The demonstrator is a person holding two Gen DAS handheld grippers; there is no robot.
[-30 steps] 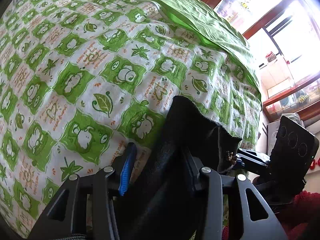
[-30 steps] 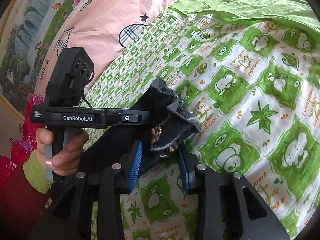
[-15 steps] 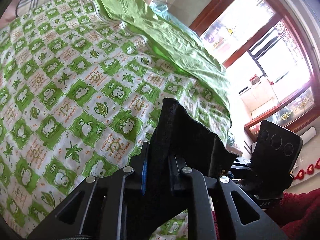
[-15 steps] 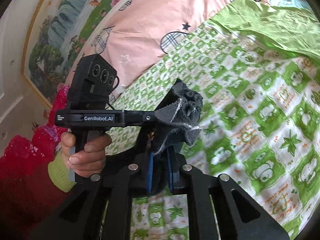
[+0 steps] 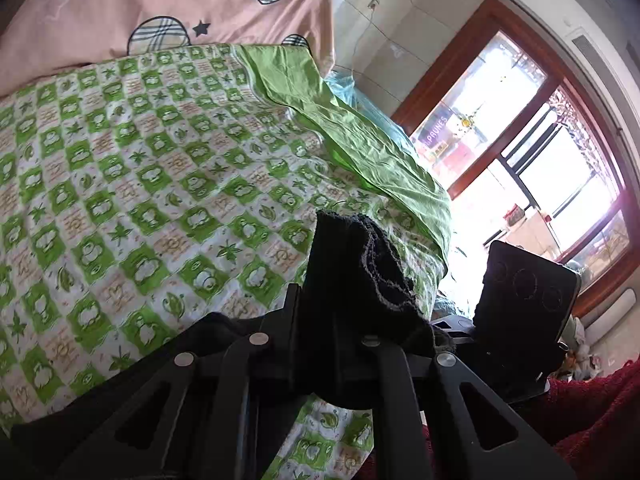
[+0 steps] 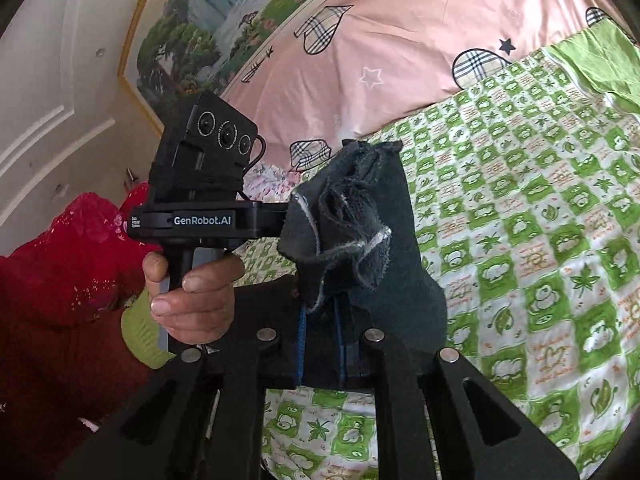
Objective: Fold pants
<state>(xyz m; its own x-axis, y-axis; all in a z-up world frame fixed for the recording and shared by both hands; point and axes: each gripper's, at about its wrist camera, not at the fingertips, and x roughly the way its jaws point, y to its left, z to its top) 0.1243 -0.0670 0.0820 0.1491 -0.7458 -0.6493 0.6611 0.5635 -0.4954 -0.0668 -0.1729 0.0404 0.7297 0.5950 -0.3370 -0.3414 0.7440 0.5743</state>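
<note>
Aloft over a bed, both grippers clamp the same pair of black pants (image 6: 372,240). Seen from the right wrist, the right gripper (image 6: 322,344) has its blue-padded jaws pressed together on a bunched edge of the dark fabric, which rises in ruffled folds straight ahead of the jaws and hangs clear of the green-and-white checked quilt (image 6: 540,220) beyond and below them. Left of those jaws, a bare hand (image 6: 192,284) in a red sleeve grips the handle of the other gripper, marked GenRobot.AI. From the left wrist, the left gripper (image 5: 320,312) likewise holds its jaws shut on the pants (image 5: 352,276), the cloth standing up between the fingers and drooping to their right. Ahead of the left jaws lies the quilt (image 5: 140,184), with a plain green sheet (image 5: 360,140) crumpled along its far right edge and a pink cover with plaid hearts (image 5: 168,4) farther off. A sunlit window (image 5: 532,136) glows to the right of the jaws
</note>
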